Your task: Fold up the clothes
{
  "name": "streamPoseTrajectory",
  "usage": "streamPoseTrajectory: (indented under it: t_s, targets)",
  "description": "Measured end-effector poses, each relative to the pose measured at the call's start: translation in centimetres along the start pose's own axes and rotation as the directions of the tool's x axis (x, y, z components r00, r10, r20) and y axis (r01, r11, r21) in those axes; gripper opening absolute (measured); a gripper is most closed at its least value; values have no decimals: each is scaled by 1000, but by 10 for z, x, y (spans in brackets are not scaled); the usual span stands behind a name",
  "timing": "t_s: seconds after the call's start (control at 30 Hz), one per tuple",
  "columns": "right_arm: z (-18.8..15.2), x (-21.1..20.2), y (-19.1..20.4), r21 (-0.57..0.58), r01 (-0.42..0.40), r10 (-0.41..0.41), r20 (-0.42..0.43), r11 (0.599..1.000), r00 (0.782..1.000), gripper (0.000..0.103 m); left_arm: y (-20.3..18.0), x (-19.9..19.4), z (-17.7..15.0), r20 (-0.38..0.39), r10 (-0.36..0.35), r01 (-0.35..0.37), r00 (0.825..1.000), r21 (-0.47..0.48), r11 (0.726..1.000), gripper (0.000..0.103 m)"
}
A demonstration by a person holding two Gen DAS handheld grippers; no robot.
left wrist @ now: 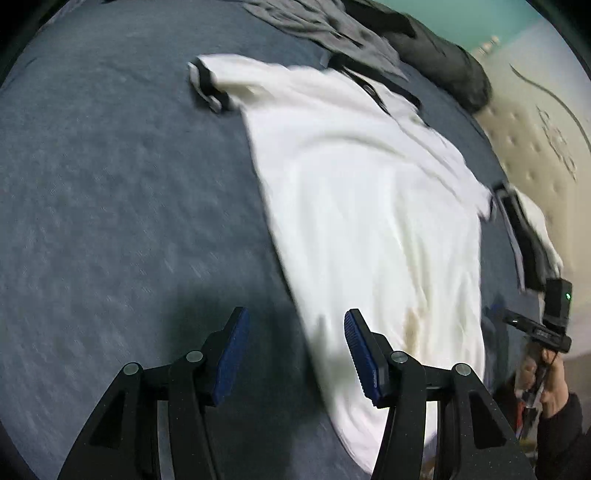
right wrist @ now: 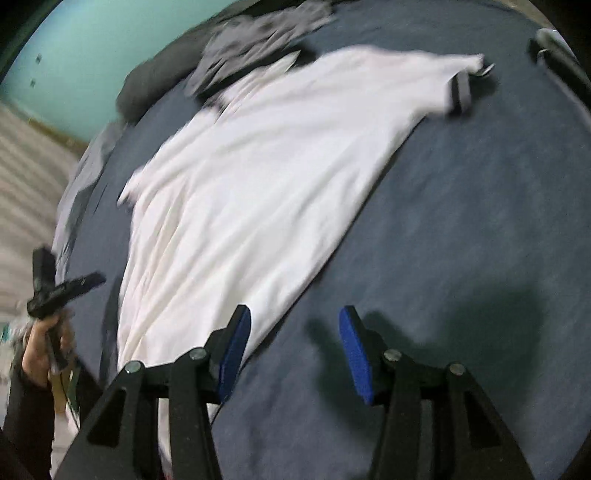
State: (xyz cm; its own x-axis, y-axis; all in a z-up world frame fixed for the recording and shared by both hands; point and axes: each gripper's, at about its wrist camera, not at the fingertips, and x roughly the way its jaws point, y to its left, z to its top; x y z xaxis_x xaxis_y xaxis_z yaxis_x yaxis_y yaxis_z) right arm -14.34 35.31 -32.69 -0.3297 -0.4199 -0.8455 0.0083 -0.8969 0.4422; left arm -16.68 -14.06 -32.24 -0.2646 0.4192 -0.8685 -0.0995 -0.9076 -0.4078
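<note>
A white polo shirt (left wrist: 369, 206) with dark collar and dark sleeve cuffs lies spread flat on the blue bed cover (left wrist: 110, 184). My left gripper (left wrist: 295, 312) hovers open over the shirt's lower left hem. Cloth shows below the gap, but nothing is pinched between the blue pads. In the right wrist view the same shirt (right wrist: 251, 177) stretches up and away. My right gripper (right wrist: 295, 312) is open above the bed cover (right wrist: 461, 221), just right of the shirt's lower corner, and holds nothing. Both views are smeared by motion.
A crumpled grey garment (left wrist: 314, 22) and a dark pillow (left wrist: 443, 55) lie beyond the collar. A beige quilted surface (left wrist: 535, 147) borders the bed on the right. A person's hand (left wrist: 554, 376) grips the other tool's handle. More blue cover lies to the left.
</note>
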Motion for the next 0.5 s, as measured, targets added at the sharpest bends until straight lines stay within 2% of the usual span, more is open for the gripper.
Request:
streamPoseTrajectory:
  t_s: [0.07, 0.27, 0.5]
  targets:
    - [-18, 11, 16, -21, -17, 16, -46, 1000, 999, 51, -10, 2, -16, -26, -10, 10, 1000, 15, 1000, 57]
    - [-45, 38, 47, -35, -39, 35, -115, 999, 993, 51, -25, 9, -53, -86, -25, 27, 996, 25, 999, 57]
    - [-74, 32, 62, -46, -22, 15, -148, 999, 989, 51, -32, 16, -84, -130, -56, 57, 990, 5, 998, 57]
